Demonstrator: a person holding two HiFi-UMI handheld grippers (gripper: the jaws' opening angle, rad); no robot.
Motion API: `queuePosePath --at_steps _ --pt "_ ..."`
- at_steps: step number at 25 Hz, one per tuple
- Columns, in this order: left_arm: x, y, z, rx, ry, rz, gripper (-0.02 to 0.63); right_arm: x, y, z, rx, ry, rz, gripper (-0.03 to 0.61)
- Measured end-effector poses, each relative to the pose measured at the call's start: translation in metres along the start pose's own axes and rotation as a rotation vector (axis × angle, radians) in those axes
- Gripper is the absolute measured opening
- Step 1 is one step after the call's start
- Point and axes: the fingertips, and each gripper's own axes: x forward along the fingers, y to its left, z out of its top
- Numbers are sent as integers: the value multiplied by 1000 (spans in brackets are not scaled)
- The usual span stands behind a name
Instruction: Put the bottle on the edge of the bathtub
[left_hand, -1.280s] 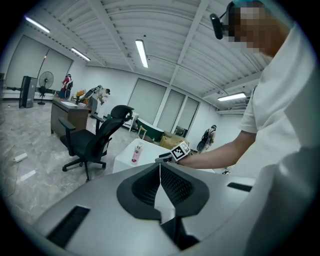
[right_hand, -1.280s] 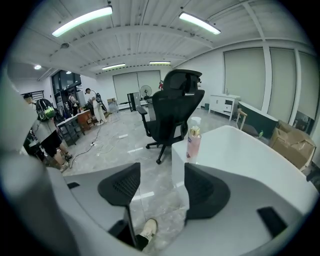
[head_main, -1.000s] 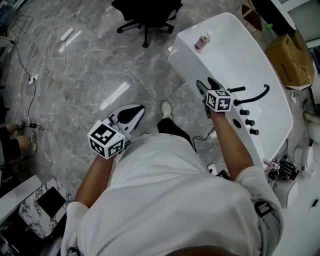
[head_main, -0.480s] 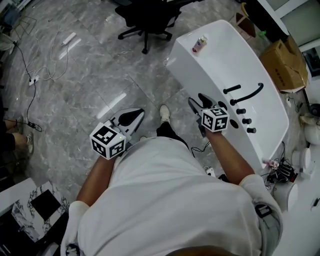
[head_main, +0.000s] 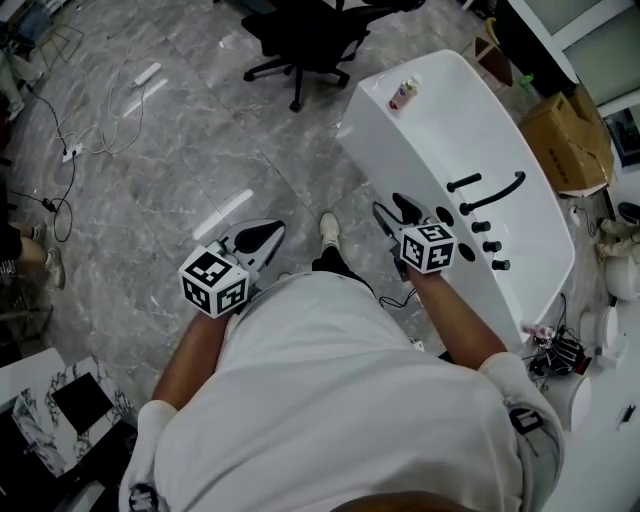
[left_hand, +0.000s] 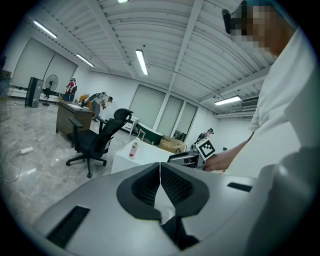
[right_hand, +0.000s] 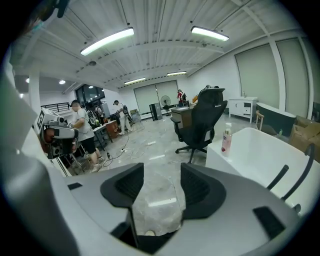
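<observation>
A small bottle (head_main: 404, 95) with a pink label stands upright on the far rim of the white bathtub (head_main: 470, 130). The left gripper view shows the bottle (left_hand: 133, 148) far ahead, and the right gripper view shows the bottle (right_hand: 227, 138) on the tub's corner. My right gripper (head_main: 393, 210) hovers at the tub's near side, well short of the bottle. Its jaws (right_hand: 161, 172) are apart and closing, with nothing between them. My left gripper (head_main: 270, 230) hangs over the floor, its jaws (left_hand: 160, 167) shut and empty.
A black faucet (head_main: 500, 190) and knobs sit on the tub's right rim. Beyond the tub stands a black office chair (head_main: 305, 35). A cardboard box (head_main: 570, 135) lies to the right, and cables (head_main: 60, 130) trail across the marble floor at left. People stand by desks (right_hand: 82, 130).
My right gripper has drawn back to the left, from over the tub's faucet side to its near edge, and its jaws have narrowed. The left gripper has hardly moved.
</observation>
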Motion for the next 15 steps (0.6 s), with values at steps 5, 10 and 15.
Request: queuePosePath --at_steps 5,10,15 --pt "0 -3 -3 -1 -4 -8 18 -2 2 -4 -4 1 -6 235" --pt "0 -3 -2 -2 -2 -11 19 -3 1 -5 -11 8 -14 224" --pt "0 -1 -3 -2 -1 -8 19 -3 3 -2 -35 8 -14 210"
